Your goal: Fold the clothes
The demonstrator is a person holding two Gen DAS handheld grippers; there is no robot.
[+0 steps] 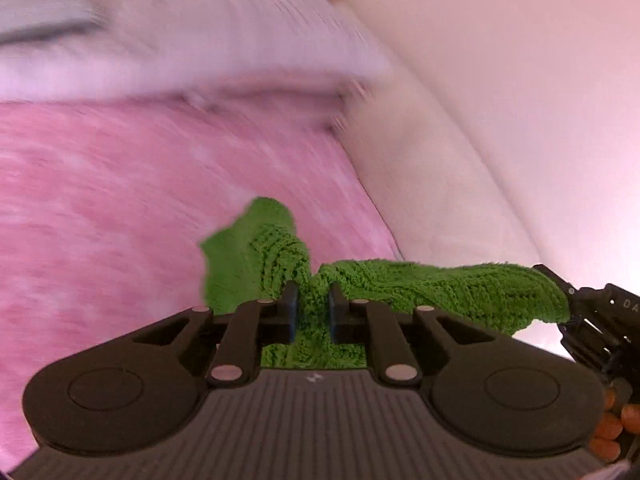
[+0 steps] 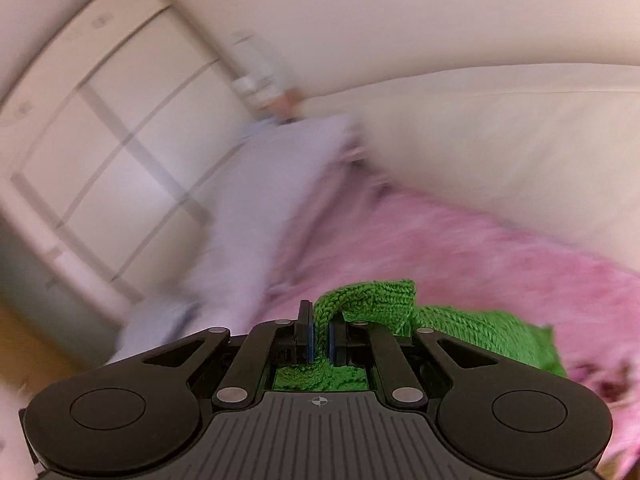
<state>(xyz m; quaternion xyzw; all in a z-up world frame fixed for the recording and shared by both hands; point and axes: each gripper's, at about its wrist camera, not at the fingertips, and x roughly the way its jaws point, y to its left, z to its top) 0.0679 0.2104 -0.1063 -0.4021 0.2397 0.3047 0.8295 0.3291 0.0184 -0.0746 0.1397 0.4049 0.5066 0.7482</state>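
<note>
A green knitted garment (image 1: 400,284) hangs stretched between both grippers above a pink blanket (image 1: 120,208). My left gripper (image 1: 313,300) is shut on a bunched part of the knit, which passes between its fingers. My right gripper (image 2: 320,334) is shut on a folded edge of the green garment (image 2: 372,300). The right gripper also shows at the right edge of the left wrist view (image 1: 592,312), holding the garment's far end. Both views are blurred by motion.
A pale lilac pillow (image 1: 200,40) lies at the head of the pink blanket (image 2: 460,248). A cream padded headboard (image 2: 500,132) runs beside it. White panelled wardrobe doors (image 2: 100,120) stand at the left in the right wrist view.
</note>
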